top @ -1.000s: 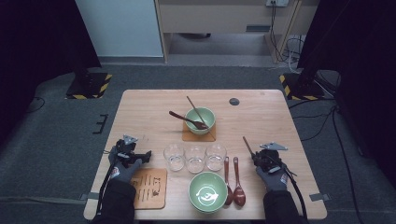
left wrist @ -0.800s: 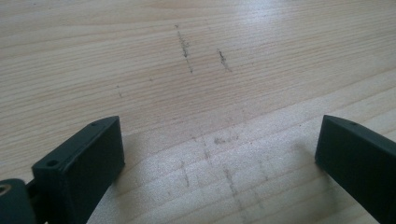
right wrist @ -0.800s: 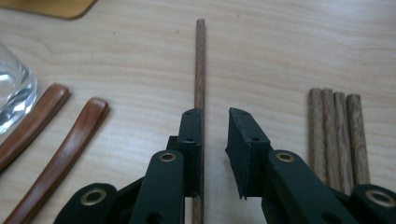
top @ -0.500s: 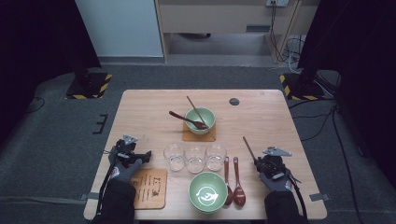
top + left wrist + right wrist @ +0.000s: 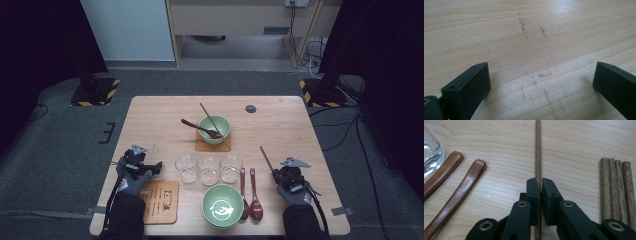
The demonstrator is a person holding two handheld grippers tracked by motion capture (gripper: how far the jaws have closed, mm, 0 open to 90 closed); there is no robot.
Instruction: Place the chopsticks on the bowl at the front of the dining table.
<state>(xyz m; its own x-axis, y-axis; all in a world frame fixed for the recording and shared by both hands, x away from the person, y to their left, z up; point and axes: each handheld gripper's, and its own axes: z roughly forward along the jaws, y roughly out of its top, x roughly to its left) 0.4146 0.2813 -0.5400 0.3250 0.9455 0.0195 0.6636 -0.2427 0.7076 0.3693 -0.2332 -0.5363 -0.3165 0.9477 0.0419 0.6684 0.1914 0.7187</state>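
Note:
My right gripper sits near the table's right front, shut on a thin dark wooden chopstick that points away to the far left. In the right gripper view the jaws pinch that chopstick, which lies low over the wood. Several more chopsticks lie side by side to its right. My left gripper rests at the left front, open. In the left gripper view its jaws stand wide apart over bare, scuffed wood with nothing between them.
Three empty glasses stand in a row mid-table. A green bowl sits near the front edge, with two wooden spoons beside it. A farther green bowl holds a spoon and a chopstick. A wooden board lies front left.
My right hand has drawn back slightly toward the near edge; the chopstick's far tip stays about where it was. The left gripper has not moved.

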